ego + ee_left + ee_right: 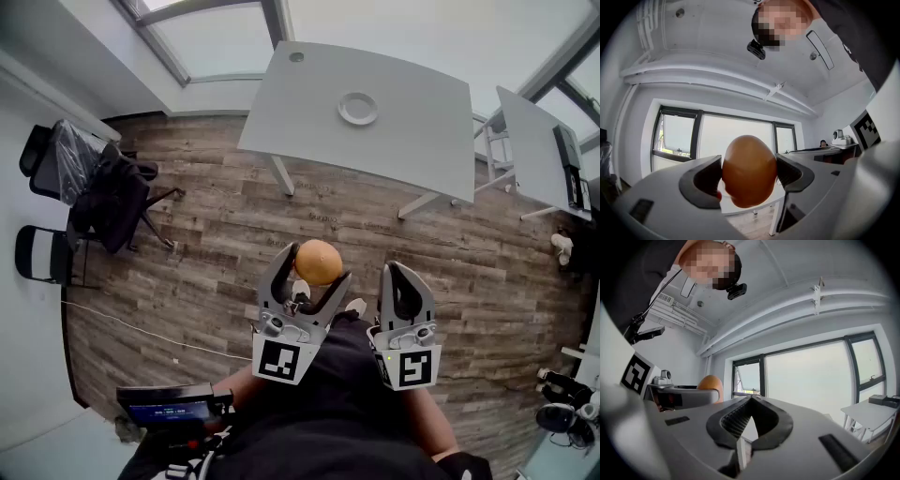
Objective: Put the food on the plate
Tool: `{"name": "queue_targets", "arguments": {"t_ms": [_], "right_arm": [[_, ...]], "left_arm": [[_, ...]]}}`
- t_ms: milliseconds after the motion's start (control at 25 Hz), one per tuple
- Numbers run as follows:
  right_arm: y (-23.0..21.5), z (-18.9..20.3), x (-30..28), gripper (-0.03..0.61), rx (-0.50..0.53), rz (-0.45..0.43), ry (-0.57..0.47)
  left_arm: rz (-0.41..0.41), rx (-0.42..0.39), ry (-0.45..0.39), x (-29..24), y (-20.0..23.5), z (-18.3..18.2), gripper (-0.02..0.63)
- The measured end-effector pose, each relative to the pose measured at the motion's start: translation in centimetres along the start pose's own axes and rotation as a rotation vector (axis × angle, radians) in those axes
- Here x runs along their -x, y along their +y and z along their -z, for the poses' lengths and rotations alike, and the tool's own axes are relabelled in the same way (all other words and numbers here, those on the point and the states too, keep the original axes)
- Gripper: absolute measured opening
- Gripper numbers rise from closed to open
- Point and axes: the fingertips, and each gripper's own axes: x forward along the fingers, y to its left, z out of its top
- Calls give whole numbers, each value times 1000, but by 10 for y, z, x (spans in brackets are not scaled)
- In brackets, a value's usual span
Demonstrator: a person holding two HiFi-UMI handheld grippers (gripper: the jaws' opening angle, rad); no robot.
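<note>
the round orange-brown food [319,262] sits clamped between the jaws of the left gripper [749,174], which stand wide around it, pads pressing both sides. it is held in the air over the wooden floor [216,234], well short of the desk [412,131]. the plate [357,108] lies near the desk's middle, toward its far edge. the right gripper [749,417] beside it is closed and empty.

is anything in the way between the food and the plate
Nothing visible. The food is clamped in the left gripper over open floor. The plate lies alone on the table ahead, with bare tabletop around it.
</note>
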Motion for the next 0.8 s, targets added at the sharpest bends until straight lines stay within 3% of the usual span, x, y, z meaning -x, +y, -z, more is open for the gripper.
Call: {"name": "queue_targets", "arguments": {"t_ms": [320, 800], "right_arm": [[-11, -11, 8, -3, -12, 9, -35], [-45, 4, 30, -3, -19, 37, 2]], "left_arm": [[-35, 52, 20, -3, 0, 9, 341], [-91, 112, 9, -9, -5, 15, 341]]}}
